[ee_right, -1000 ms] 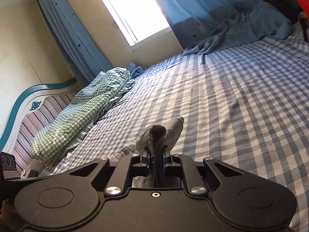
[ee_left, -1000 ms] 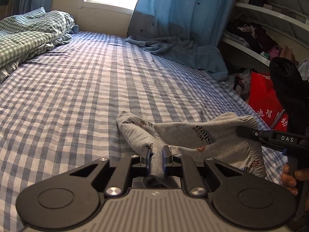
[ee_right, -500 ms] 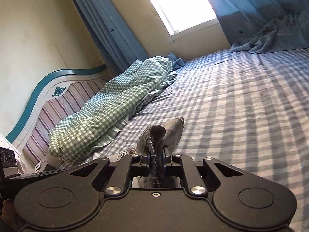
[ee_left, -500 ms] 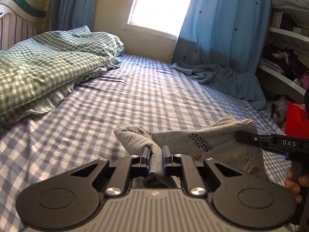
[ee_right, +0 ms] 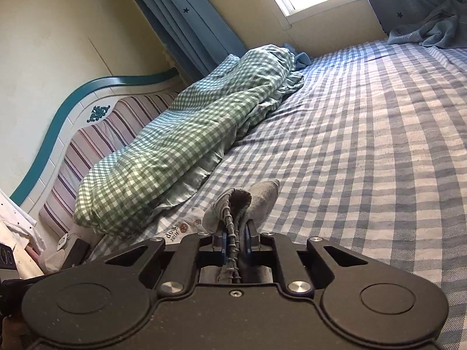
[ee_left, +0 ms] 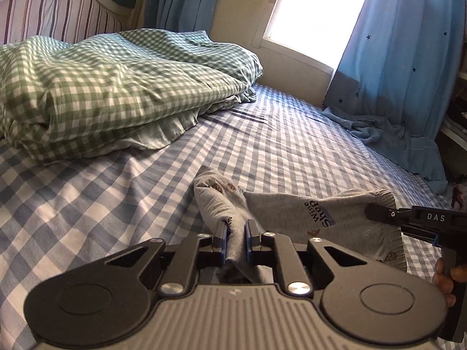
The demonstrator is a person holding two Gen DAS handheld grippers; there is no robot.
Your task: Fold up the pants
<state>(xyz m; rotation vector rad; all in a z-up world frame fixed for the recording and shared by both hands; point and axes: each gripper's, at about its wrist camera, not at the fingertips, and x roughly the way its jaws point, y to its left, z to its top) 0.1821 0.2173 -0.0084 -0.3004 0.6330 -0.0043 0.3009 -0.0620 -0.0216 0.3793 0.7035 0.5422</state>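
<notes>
Left gripper (ee_left: 235,240) nearly closed, clamped on gray pants (ee_left: 344,218); right gripper (ee_right: 235,243) likewise, at 3 o'clock. One pair, over checkered bed (ee_left: 277,145); two grippers.

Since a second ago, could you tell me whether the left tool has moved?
Yes. The left tool, shut on the grey pants, has swung left toward the green checked duvet, which now fills its view.

My right hand (ee_left: 446,280) is cut off at the frame edge — the pants (ee_left: 335,218) vanish behind my left gripper's (ee_left: 235,229) body.
</notes>
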